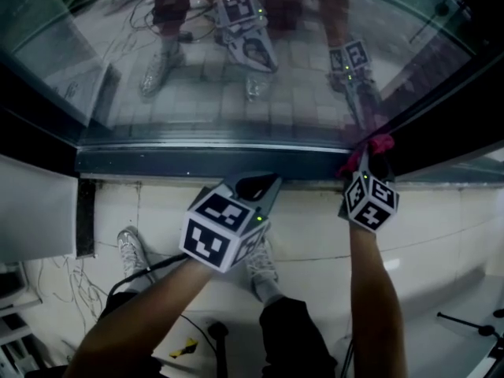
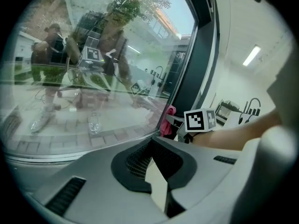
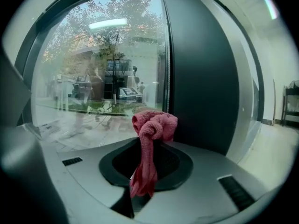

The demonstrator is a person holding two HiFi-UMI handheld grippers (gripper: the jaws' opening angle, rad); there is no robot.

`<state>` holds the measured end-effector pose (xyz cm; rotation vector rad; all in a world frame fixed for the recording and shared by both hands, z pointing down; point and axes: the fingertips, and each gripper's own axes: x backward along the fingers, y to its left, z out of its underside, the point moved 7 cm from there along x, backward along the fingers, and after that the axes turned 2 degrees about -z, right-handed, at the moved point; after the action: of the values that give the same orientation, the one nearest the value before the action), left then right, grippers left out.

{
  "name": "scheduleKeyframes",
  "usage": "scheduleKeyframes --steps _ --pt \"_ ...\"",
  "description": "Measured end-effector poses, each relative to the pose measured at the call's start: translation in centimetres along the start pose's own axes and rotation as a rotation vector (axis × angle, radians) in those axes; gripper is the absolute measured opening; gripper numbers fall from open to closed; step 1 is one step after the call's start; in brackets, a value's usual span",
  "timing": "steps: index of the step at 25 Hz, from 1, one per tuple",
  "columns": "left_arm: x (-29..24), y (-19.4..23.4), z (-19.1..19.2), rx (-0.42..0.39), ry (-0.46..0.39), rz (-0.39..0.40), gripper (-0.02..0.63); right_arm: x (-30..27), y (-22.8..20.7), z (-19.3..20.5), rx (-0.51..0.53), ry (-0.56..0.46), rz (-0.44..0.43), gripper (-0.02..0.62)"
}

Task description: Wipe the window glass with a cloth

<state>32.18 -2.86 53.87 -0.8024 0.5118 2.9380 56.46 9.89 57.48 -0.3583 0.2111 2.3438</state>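
The window glass [image 1: 236, 69] fills the top of the head view and mirrors both grippers. My right gripper [image 1: 366, 164] is shut on a bunched pink cloth [image 1: 378, 143], held at the glass's lower right corner beside the dark frame [image 1: 441, 124]. In the right gripper view the cloth [image 3: 153, 127] hangs from the shut right gripper [image 3: 152, 141], with glass [image 3: 93, 69] to the left and the frame post [image 3: 201, 78] to the right. My left gripper [image 1: 256, 189] hovers just below the sill [image 1: 197, 162], shut and empty. The left gripper view shows its closed tips [image 2: 152, 146], the cloth [image 2: 168, 120] and the right gripper's marker cube [image 2: 201, 120].
Below the sill a white wall [image 1: 441, 227] drops to a pale tiled floor with cables [image 1: 63, 290] and the person's shoes [image 1: 130, 250]. A white panel [image 1: 35, 211] stands at the left. A dark stand [image 1: 472, 325] sits low on the right.
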Motion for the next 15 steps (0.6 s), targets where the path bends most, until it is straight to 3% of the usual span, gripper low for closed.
scheduleKeyframes --steps 11,15 --pt "0.4 1.5 0.4 0.023 0.015 -0.055 0.006 -1.1 0.2 0.6 -0.017 -0.009 -0.090 0.064" --pt "2.5 2.5 1.4 0.031 0.005 -0.065 0.006 0.0 2.4 0.9 -0.027 -0.018 -0.104 0.064"
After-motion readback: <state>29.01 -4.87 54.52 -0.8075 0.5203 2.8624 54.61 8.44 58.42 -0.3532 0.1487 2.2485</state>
